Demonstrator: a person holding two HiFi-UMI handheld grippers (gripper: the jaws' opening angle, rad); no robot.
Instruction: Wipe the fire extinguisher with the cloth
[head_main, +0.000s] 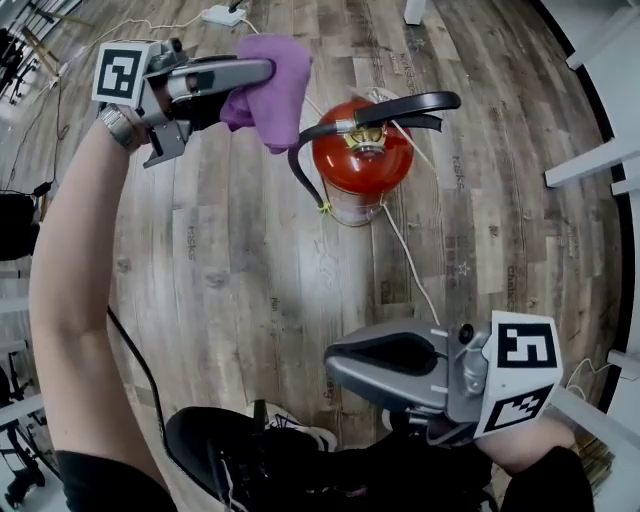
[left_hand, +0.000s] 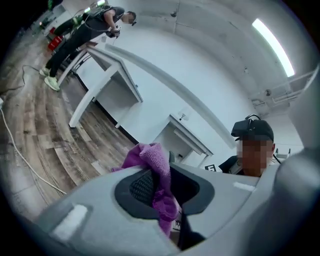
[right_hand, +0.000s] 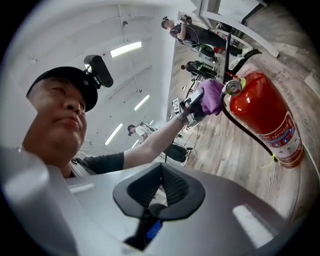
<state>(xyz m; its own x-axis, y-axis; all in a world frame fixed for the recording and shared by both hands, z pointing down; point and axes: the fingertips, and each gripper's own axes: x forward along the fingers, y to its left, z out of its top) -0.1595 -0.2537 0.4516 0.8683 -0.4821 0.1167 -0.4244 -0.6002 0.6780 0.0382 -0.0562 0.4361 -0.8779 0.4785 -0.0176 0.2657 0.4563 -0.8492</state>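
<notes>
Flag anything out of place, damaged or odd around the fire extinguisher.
Nothing spilled or damaged. The fire extinguisher stands upright on the floor; only a white cable trails past its base. The purple cloth is bunched in the left gripper.

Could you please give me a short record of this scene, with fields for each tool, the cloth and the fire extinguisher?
left tool: shut on the cloth, raised beside the top of the fire extinguisher
right tool: shut, empty, near the person's body, apart from the fire extinguisher
cloth: purple, bunched, hanging from the left tool
fire extinguisher: red, upright on the wooden floor
contact: whether the cloth touches the fire extinguisher cannot be told
cable: white, lying on the wooden floor beside the fire extinguisher
</notes>
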